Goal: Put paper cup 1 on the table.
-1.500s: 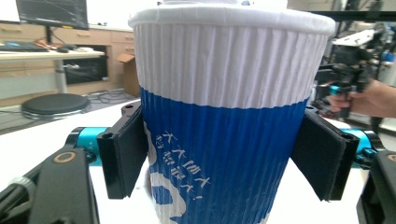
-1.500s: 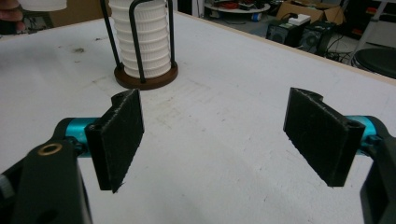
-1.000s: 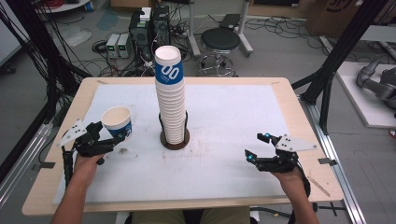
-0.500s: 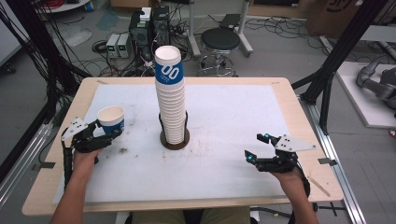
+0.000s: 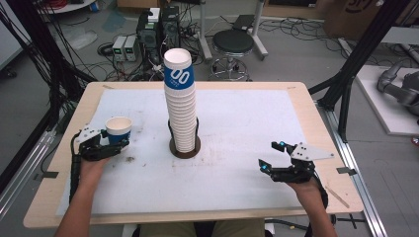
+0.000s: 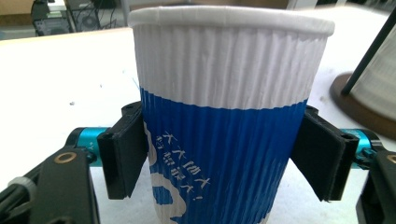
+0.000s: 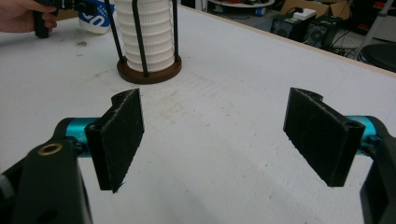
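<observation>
1. At the left of the table [image 5: 59,163], the left gripper [image 5: 109,145] was clamped on a single paper cup [image 5: 118,129]. In the left gripper view its two black pads pressed the ribbed blue lower half of the cup [image 6: 224,154] from either side, below the white upper band, likely because the narrower part gives a firmer hold and leaves the rim free.
2. The cup stood upright with its mouth up, close to the table's left edge and well apart from the stack; whether its base touched the white sheet I could not tell.
3. In the middle, a tall stack of cups [image 5: 180,103] rose from a round brown base [image 5: 185,147], with thin black rods keeping the column from toppling. Its top cup showed the same blue band.
4. At the near right, the right gripper [image 5: 273,157] rested low over the table with its jaws wide apart and nothing between them, apparently waiting out of the way.
</observation>
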Tool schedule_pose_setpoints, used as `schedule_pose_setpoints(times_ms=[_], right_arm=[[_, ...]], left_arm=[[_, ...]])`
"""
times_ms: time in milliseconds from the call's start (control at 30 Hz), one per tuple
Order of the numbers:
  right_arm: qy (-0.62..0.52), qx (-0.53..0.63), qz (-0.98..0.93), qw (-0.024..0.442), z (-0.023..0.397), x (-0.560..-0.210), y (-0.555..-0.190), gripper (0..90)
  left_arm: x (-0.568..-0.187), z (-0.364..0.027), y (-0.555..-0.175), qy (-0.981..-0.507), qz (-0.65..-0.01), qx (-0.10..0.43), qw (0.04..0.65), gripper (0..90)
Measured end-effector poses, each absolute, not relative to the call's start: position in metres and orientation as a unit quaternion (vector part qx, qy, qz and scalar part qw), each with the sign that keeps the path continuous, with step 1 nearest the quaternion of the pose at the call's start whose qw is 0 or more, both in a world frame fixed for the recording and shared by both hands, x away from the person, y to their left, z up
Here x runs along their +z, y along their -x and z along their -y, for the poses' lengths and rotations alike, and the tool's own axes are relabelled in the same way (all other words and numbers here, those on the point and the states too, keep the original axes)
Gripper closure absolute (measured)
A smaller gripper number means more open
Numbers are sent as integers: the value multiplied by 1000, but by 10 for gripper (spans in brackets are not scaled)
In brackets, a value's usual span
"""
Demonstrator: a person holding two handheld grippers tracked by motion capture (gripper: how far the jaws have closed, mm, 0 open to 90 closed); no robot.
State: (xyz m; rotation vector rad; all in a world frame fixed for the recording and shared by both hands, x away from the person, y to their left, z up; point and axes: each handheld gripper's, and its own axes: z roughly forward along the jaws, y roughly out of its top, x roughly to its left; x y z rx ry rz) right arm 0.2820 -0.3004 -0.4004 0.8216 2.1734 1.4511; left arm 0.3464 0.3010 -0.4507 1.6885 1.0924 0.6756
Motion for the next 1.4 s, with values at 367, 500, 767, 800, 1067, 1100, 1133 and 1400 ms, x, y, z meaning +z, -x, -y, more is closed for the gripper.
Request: schedule_pose_setpoints(times_ms=[367,500,767,800,1067,1100,1133,1400], right_arm=[[-291,519,-778,201,301,-399,-281,207],[-292,518,-779,200,301,-399,-280,207],[-288,519,-780,200,300,-399,-280,207],[-289,518,-780,199,300,-399,-280,207],[-291,516,-781,197,301,-400,-280,207],[-291,516,-781,196,301,-400,-280,207],[-291,516,-781,197,301,-400,-280,207],[-292,514,-781,200,303,-400,-281,207]], left_arm=[[-445,-303,-333,-710,-465,271,454,251],[-444,-305,-329,-716,-468,265,445,248],[-446,-308,-324,-711,-475,253,452,212],[-445,-309,-324,-708,-477,252,456,200],[-438,-321,-306,-686,-479,229,498,169],[-437,-323,-303,-681,-477,227,507,169],[-435,-326,-301,-678,-472,226,516,169],[-416,-337,-286,-625,-432,250,600,169]])
